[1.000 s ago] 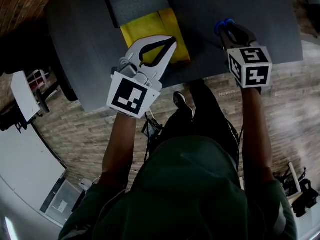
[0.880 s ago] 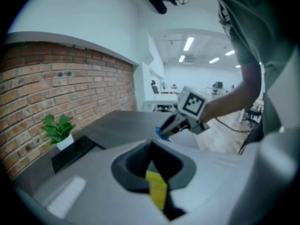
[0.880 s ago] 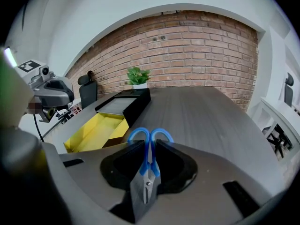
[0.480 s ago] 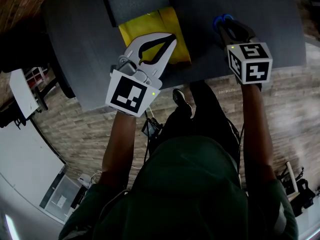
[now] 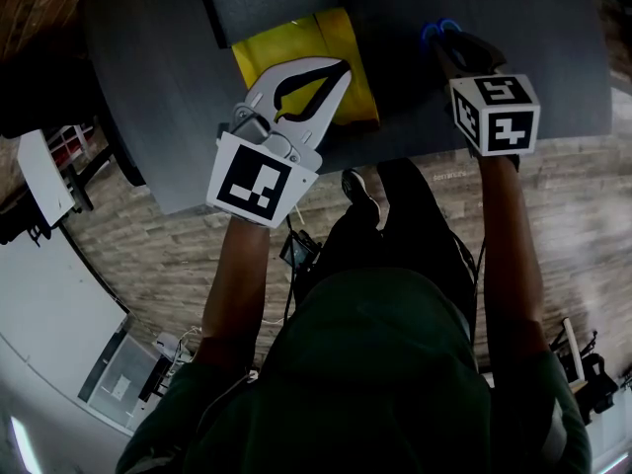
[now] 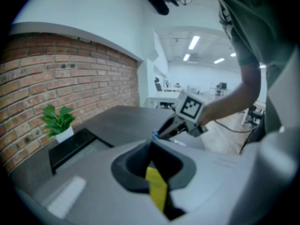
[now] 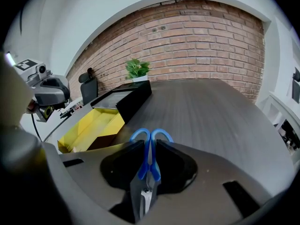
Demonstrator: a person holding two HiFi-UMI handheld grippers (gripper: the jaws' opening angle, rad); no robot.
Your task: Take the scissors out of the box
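Observation:
In the right gripper view the blue-handled scissors (image 7: 149, 150) sit pinched between the jaws of my right gripper (image 7: 149, 146), handle loops pointing forward and blades back toward the camera. In the head view this gripper (image 5: 447, 41) hangs over the dark table right of the yellow box (image 5: 296, 42), clear of it, with the scissors' loops (image 5: 441, 28) poking out ahead. My left gripper (image 5: 338, 71) rests at the box's near side, shut on a yellow box flap (image 6: 157, 190). The box's inside (image 7: 93, 127) looks bare.
A black tray-like lid (image 7: 124, 95) lies behind the box, with a small potted plant (image 7: 137, 70) further back by the brick wall. The dark table (image 5: 148, 87) ends just in front of me, with wooden floor and the person's legs below.
My right gripper has carried the scissors a little farther out over the table. The left gripper has hardly moved on the box.

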